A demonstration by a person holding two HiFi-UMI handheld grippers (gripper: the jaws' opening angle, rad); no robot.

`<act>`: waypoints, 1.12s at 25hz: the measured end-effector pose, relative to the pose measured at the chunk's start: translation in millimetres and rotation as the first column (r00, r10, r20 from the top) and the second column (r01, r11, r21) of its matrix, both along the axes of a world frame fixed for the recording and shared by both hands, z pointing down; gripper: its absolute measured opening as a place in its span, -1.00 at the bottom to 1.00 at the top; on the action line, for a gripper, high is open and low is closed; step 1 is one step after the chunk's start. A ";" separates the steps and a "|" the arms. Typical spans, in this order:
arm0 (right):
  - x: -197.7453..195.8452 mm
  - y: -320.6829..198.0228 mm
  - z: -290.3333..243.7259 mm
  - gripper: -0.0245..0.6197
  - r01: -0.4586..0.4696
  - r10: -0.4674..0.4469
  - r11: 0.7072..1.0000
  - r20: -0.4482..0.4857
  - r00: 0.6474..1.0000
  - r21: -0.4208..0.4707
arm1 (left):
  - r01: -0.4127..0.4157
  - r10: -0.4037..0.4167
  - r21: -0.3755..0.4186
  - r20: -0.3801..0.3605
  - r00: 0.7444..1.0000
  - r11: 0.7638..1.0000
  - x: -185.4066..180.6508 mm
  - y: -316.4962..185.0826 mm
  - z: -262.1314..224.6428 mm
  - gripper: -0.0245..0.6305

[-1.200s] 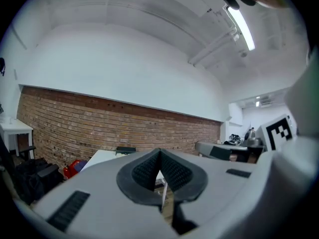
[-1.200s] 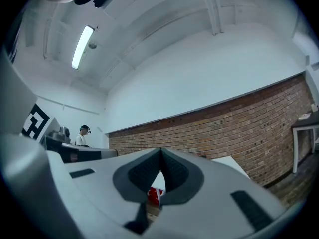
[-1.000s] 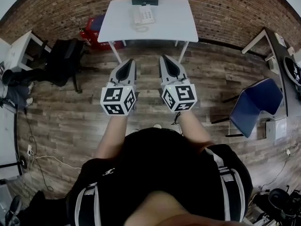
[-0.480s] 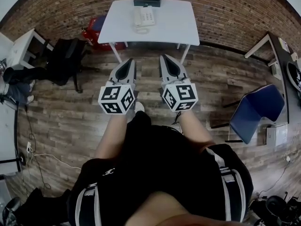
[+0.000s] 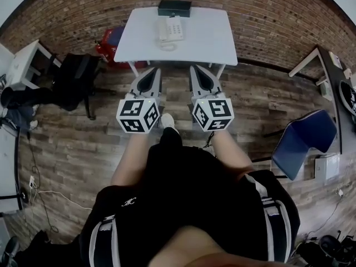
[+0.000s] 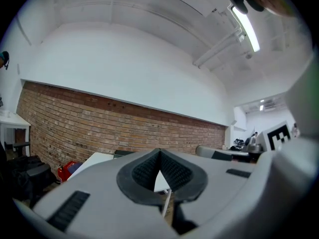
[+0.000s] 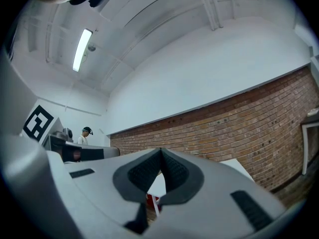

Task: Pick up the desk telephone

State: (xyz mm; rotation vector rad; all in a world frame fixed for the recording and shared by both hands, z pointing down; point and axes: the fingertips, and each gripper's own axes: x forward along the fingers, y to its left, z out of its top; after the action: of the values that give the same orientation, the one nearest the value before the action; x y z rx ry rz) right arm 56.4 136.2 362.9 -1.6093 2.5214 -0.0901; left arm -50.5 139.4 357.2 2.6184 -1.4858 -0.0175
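A white desk telephone (image 5: pixel 169 30) with a coiled cord lies on the white table (image 5: pixel 208 38) against the brick wall, in the head view at top centre. My left gripper (image 5: pixel 154 70) and right gripper (image 5: pixel 196 69) are held level side by side, pointing at the table's near edge, short of the phone. Both are shut with nothing between the jaws. In the left gripper view the table (image 6: pixel 97 158) shows past the closed left gripper (image 6: pixel 159 153); in the right gripper view a strip of table (image 7: pixel 158 183) shows through the jaw notch of the right gripper (image 7: pixel 160 152).
A dark box (image 5: pixel 174 7) sits behind the phone at the table's back edge. A red case (image 5: pixel 109 40) lies left of the table, a black chair (image 5: pixel 75 77) further left. A blue chair (image 5: pixel 303 138) and a desk (image 5: pixel 334 77) stand at right. A person (image 7: pixel 85 135) stands far off.
Both grippers have moved forward toward the table, which now lies closer to their tips. One foot has stepped forward under them. The jaws stayed shut.
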 end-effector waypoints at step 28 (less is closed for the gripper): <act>-36.5 -272.1 33.0 -0.93 0.004 -0.013 0.991 -0.068 0.998 -0.133 | -0.003 0.000 -0.138 -0.022 1.000 0.990 -36.6 -270.6 46.8 -0.93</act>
State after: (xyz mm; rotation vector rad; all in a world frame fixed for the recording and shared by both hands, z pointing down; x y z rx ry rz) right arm 19.9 -135.9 395.9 -1.6771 2.6255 -0.2120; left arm -87.1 -131.3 403.9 2.5020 -1.4243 0.0548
